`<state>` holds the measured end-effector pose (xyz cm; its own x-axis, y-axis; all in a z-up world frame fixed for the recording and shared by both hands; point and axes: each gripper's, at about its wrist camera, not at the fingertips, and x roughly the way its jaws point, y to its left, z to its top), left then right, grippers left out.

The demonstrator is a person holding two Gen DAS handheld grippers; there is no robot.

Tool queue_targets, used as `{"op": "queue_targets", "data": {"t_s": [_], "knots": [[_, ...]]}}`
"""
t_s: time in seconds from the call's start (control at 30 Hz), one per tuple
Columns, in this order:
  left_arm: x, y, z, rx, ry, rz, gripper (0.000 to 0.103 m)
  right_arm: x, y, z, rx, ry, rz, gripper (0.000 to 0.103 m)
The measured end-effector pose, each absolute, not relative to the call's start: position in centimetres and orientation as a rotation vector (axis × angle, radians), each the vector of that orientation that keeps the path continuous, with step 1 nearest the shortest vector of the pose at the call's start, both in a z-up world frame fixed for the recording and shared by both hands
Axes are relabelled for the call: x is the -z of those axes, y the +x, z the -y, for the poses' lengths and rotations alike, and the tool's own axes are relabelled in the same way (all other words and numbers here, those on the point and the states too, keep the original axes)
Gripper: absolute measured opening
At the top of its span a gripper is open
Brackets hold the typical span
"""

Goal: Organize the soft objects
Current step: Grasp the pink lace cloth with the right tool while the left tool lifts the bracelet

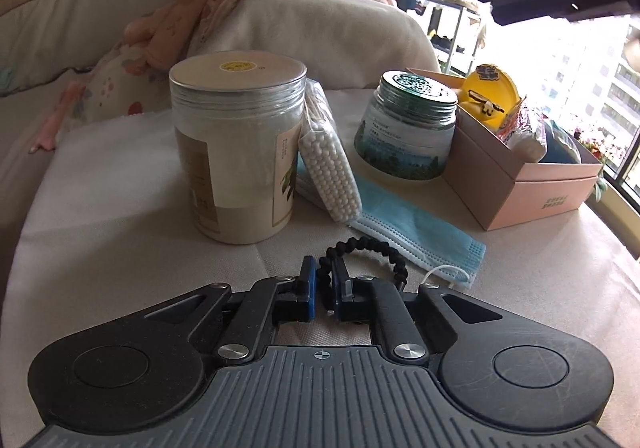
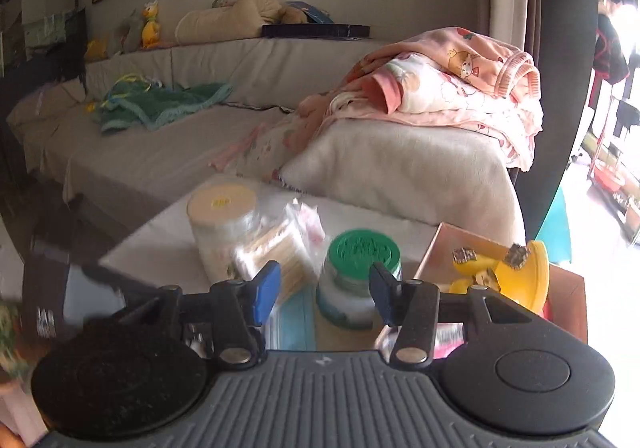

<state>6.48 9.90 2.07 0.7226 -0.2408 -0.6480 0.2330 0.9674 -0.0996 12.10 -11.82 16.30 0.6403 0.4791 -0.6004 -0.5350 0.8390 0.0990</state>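
Two grippers are seen above a table [image 1: 120, 176] covered with a pale cloth. The left gripper [image 1: 324, 272] is closed on a black beaded bracelet [image 1: 368, 248], which is pinched between the blue pads at the near edge of the table; the rest of the loop lies on the cloth, just beside a blue face mask [image 1: 416, 232]. A bag of cotton swabs [image 1: 328, 168] is leaned against a tall jar with a silver lid [image 1: 236, 144], and its lower end rests on the mask. To the right, a green-lidded jar [image 1: 408, 124] stands next to a pink box [image 1: 520, 184], in which a yellow object [image 1: 492, 96] and other things are kept. The right gripper [image 2: 324, 292] is held in the air above the jars, its jaws are apart and nothing is gripped between them.
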Motion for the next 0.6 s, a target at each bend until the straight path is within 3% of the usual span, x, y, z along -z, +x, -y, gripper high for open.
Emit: {"op": "queue_targets", "data": {"t_s": [0.2, 0.5, 0.6], "knots": [[-2.4, 5.7, -11.1, 0.295, -0.017, -0.644, 0.01, -17.1, 24.4, 5.9, -0.578, 0.071, -0.957, 0.049], [-2.3, 4.7, -13.1, 0.34, -0.123, -0.576, 0.01, -6.6, 34.1, -2.8, -0.439, -0.003, -1.339, 0.049], [-2.4, 4.4, -13.0, 0.355, -0.117, -0.56, 0.01, -4.6, 34.3, -3.8, -0.432, -0.034, -1.39, 0.04]]}}
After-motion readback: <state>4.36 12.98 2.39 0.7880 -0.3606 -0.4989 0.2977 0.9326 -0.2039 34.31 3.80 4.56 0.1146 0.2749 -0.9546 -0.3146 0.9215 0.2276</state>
